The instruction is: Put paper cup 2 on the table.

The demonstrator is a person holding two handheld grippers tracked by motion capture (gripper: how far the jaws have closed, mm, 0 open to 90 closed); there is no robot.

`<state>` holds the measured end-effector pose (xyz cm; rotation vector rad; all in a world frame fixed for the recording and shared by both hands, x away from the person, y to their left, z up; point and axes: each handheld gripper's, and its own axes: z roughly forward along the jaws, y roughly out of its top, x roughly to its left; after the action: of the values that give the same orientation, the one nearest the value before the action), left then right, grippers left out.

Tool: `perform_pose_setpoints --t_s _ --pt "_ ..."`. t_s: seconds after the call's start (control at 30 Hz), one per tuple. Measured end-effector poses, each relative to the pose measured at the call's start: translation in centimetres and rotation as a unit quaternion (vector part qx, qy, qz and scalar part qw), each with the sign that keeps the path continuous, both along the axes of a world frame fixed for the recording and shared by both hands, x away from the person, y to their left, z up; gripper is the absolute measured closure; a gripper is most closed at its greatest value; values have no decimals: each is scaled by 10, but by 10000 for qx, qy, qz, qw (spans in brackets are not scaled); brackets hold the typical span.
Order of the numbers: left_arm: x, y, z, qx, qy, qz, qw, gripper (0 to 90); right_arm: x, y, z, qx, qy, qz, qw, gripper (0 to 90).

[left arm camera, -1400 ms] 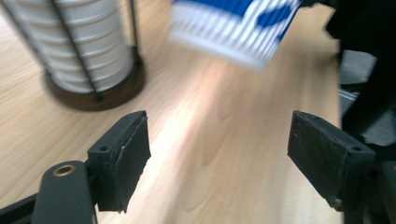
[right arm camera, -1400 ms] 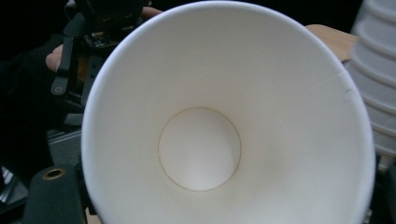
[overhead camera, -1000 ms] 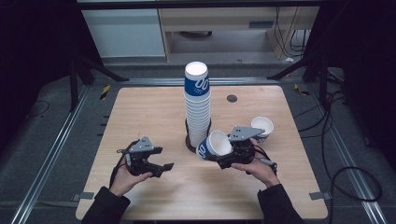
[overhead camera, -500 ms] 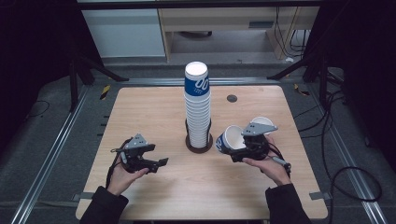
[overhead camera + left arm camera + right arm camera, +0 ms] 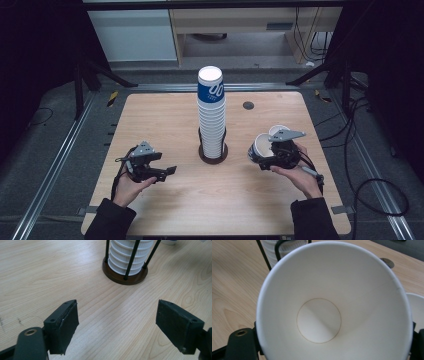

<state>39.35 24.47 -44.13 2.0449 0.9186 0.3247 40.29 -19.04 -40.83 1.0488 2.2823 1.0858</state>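
Biggest risk — crushing the paper cup (image 5: 261, 146): held on its side, mouth toward the stack, with the right claw (image 5: 278, 156) clamped across its thin wall, so any firmer squeeze could crease it, and a looser one could let it roll off. Next, knocking the second cup (image 5: 278, 131) standing just behind, close beside the right hand. Then brushing the tall cup stack (image 5: 211, 115) in its wire holder (image 5: 124, 275) at mid-tabletop — narrow and high, likely to sway under a sideways bump. Least of all, the left claw (image 5: 156, 171), jaws apart after just widening, nothing between them, hovering low over bare wood left of the holder.

Pale wooden tabletop (image 5: 150, 115), smooth, faintly scuffed. Beyond it dark flooring, metal rails, trailing cables, a light cabinet at the back.
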Motion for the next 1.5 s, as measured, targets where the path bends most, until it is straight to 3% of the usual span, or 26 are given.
perform_pose_setpoints --t_s 0.27,0.57,0.8,1.13,1.5 --pt "2 6 0 -39 1 125 9999 180 9 8 -9 -424 203 -166 9988 184" --pt "1 9 0 8 -18 163 9999 182 27 22 -18 -604 405 -371 9967 183" --pt "1 8 0 9 -36 142 9999 182 37 23 -27 -789 507 -484 9944 182" --pt "2 9 0 21 -20 152 9999 183 44 28 -38 -1047 662 -468 9912 181" --pt "2 9 -1 24 1 148 9999 186 48 32 -46 -1141 865 -375 9890 177"
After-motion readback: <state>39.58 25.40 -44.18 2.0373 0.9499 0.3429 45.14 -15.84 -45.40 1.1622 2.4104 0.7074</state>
